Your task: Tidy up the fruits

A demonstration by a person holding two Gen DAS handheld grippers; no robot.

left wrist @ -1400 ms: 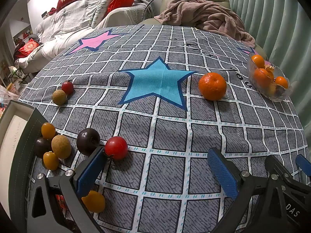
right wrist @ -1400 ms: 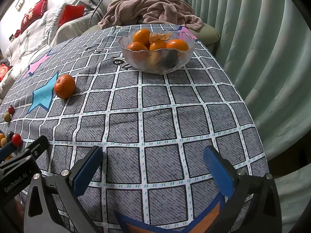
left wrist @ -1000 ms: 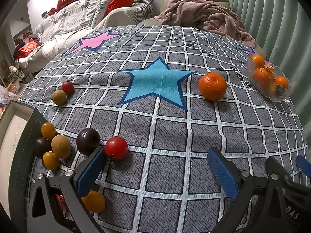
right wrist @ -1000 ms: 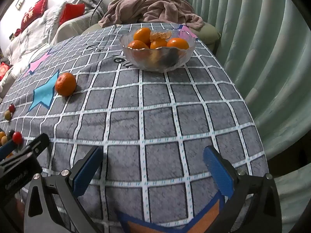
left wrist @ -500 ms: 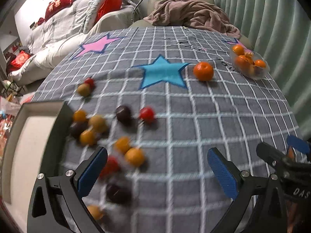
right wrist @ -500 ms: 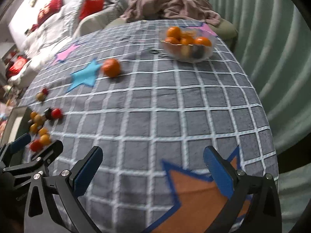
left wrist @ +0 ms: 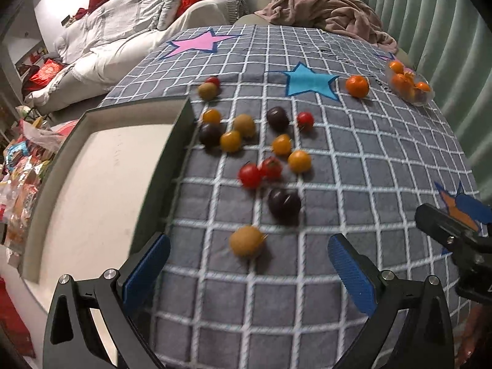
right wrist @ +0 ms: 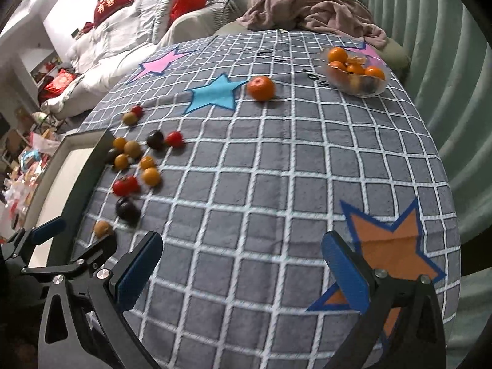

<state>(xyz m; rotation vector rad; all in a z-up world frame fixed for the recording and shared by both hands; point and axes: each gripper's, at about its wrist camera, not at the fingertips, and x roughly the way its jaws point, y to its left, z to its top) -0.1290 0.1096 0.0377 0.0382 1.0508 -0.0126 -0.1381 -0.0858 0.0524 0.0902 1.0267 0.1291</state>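
Your left claw (left wrist: 247, 272) hangs spread wide above the near edge of the counter (left wrist: 384, 160), holding nothing, its blue pads (left wrist: 147, 264) well apart. Your right claw (right wrist: 241, 272) is just as wide and just as empty, out over the grey checked cloth near the orange star (right wrist: 390, 246); you can see its tip at the right edge of the left wrist view.

Between the left claw's fingers and a little ahead lies a tan round fruit (left wrist: 247, 241), alone on the cloth. Just beyond it sits a dark plum (left wrist: 283, 203). Past that, two red tomatoes (left wrist: 259, 172) touch each other, with two yellow-orange fruits (left wrist: 290, 153) just to their right. Farther on, a cluster rests close to the wall of the tray (left wrist: 172, 153): a yellow fruit, a dark one, another yellow and a tan one, packed near together. Another dark plum (left wrist: 277, 118) and a red tomato (left wrist: 305, 120) sit side by side just beyond. A tan fruit and a small red one (left wrist: 208, 87) lie apart from the rest, near the tray's far corner.

The tray lies to your left, pale inside with dark walls, and no fruit shows in it.

Well away, past the blue star (right wrist: 213, 95), one large orange (right wrist: 260, 88) sits alone on the cloth. The clear glass bowl (right wrist: 355, 73) stands at the far right corner of the counter, holding several oranges.
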